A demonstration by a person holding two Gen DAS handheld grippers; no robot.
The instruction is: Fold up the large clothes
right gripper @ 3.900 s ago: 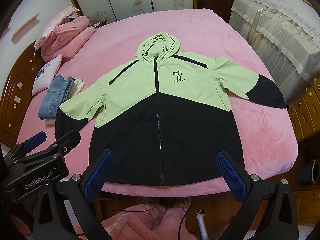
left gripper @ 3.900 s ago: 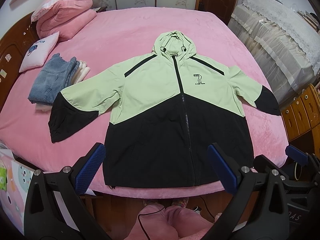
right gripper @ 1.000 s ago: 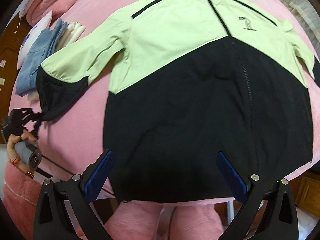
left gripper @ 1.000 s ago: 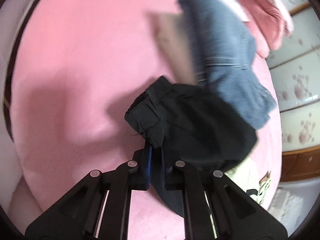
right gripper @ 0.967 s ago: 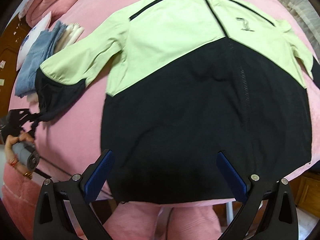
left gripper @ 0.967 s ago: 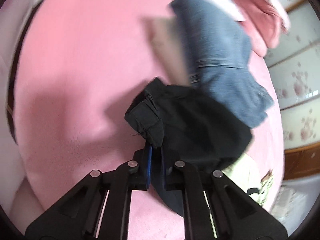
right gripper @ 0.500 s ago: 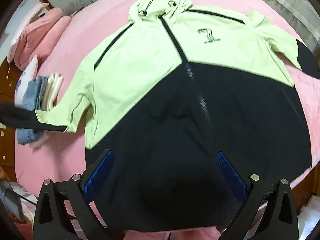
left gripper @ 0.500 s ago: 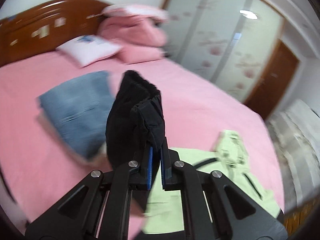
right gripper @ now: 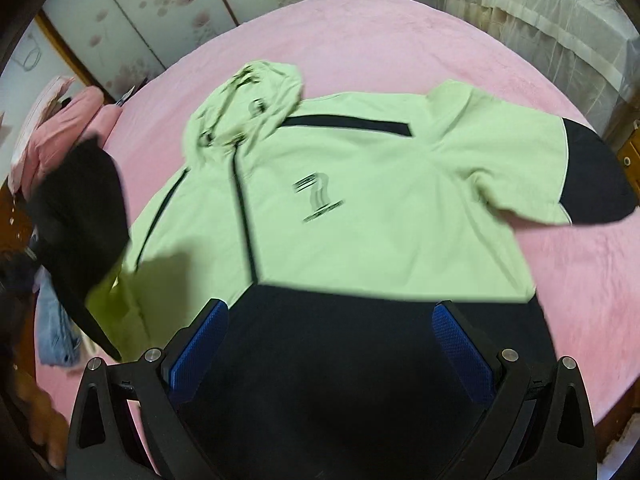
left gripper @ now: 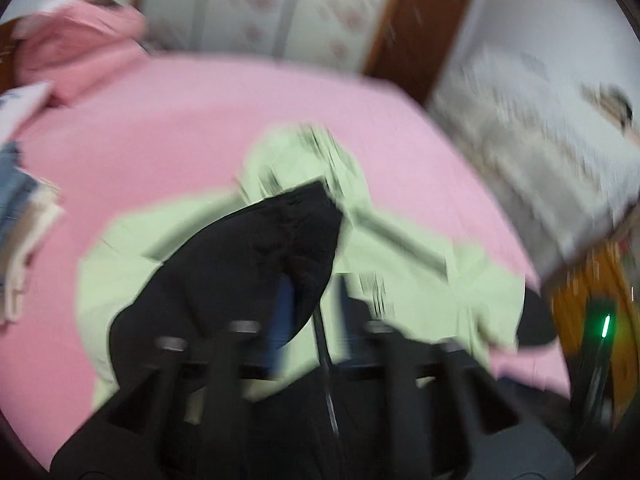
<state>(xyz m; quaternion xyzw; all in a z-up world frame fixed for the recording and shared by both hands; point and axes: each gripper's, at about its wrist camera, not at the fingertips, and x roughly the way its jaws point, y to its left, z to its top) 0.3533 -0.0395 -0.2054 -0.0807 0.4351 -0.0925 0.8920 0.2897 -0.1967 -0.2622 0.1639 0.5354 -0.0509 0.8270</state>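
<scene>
Since half a second ago my left gripper [left gripper: 310, 312] has parted, sleeve [left gripper: 256, 264] draped over the jacket [right gripper: 360, 216]; only the right view shows right gripper [right gripper: 330, 344] spread wide.

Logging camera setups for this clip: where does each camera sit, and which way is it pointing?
Left wrist: on the left tool, low over the jacket, facing the hood and the door beyond; its blurred fingers and the black sleeve cuff draped on them show.
Right wrist: on the right tool, above the jacket's black lower half, facing the hood; its open blue-padded fingers show.
Shared: jacket, lifted cuff, pink bed, folded jeans.
</scene>
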